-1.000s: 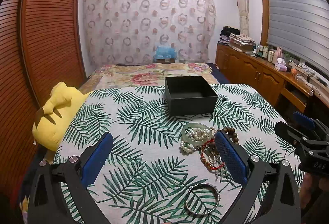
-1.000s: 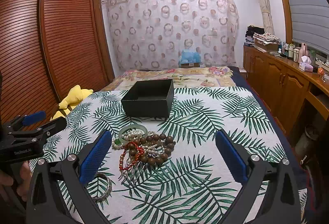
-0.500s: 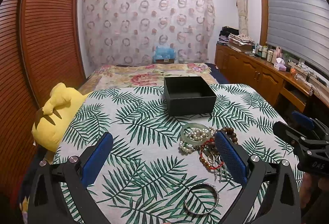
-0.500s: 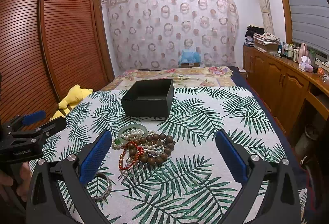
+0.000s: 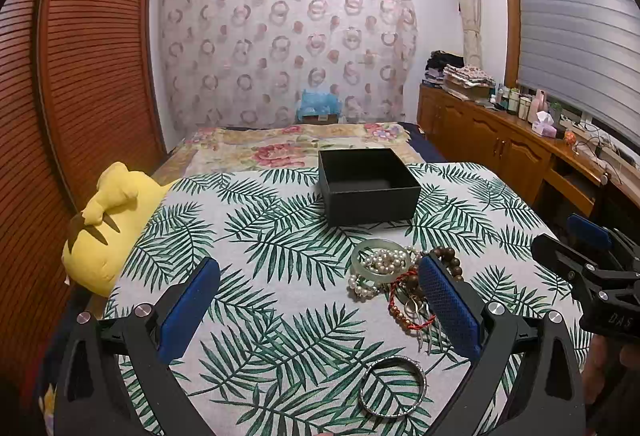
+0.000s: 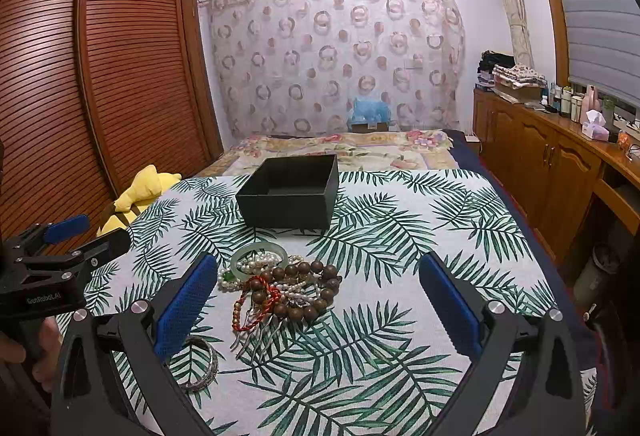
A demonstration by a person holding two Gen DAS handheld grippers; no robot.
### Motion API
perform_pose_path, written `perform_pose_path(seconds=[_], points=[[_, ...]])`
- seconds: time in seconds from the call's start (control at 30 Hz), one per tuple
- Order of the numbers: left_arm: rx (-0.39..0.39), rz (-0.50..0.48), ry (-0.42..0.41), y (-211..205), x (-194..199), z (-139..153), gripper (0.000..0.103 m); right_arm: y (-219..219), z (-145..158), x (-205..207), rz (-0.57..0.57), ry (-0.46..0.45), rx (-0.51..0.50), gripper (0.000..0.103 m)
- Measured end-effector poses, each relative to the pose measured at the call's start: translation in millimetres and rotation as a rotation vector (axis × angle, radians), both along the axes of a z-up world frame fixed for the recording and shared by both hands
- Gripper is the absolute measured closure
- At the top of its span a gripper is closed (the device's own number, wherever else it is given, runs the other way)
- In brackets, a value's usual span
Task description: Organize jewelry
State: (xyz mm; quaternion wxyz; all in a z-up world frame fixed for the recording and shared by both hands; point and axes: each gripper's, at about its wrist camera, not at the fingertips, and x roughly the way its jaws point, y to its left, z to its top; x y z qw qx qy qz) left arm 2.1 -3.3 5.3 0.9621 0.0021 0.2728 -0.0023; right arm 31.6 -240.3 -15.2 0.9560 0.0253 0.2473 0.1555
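A pile of jewelry lies on the leaf-print cloth: a pale green jade bangle (image 5: 380, 256) (image 6: 259, 251), a pearl strand (image 5: 362, 286), brown wooden beads (image 6: 310, 290) and a red cord bracelet (image 6: 256, 300). A silver bangle (image 5: 393, 391) (image 6: 200, 366) lies apart, nearer me. An empty black box (image 5: 368, 185) (image 6: 290, 196) stands behind the pile. My left gripper (image 5: 320, 300) is open and empty, left of the pile. My right gripper (image 6: 320, 300) is open and empty, with the pile between its fingers.
A yellow plush toy (image 5: 106, 224) lies at the cloth's left edge. A wooden wardrobe (image 6: 80, 76) stands at left. Wooden cabinets (image 6: 560, 172) with bottles run along the right. A floral bedspread (image 5: 296, 144) lies behind the box.
Both grippers have hardly moved; the left view has drifted very slightly. The jewelry and box have not moved.
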Motion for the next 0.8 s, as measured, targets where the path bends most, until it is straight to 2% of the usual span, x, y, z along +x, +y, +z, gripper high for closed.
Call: perform_pose_path(seconds=[0.8], points=[[-0.001,-0.002,0.001,-1.8,-1.4,1.4,0.007,2.7,-1.9,1.0,0.004,0.002,0.003,0.002]])
